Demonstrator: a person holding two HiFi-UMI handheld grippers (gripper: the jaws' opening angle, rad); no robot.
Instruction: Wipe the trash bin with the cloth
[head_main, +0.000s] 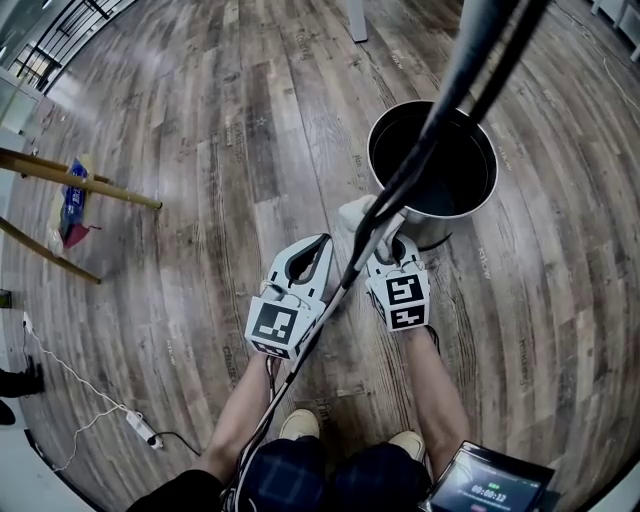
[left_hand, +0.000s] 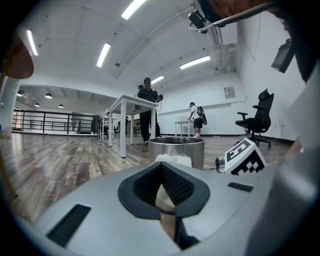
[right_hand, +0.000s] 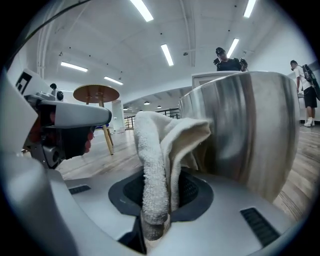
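Terry cloth (right_hand: 160, 165), soft, light and floppy, sits clamped in the right hand-held gripper (right_hand: 155, 225) beside the stiff, likely slick steel trash bin (right_hand: 245, 130); left hand-held gripper (left_hand: 167, 210) closed, empty.

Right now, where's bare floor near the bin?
Bare wood floor between the round steel trash bin and the slanted wooden legs, also right of the bin. Crowded at its near side: white terry cloth, left gripper, right gripper.

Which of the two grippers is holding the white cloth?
The right gripper: its jaws clamp the white cloth beside the trash bin. The left gripper is shut and empty.
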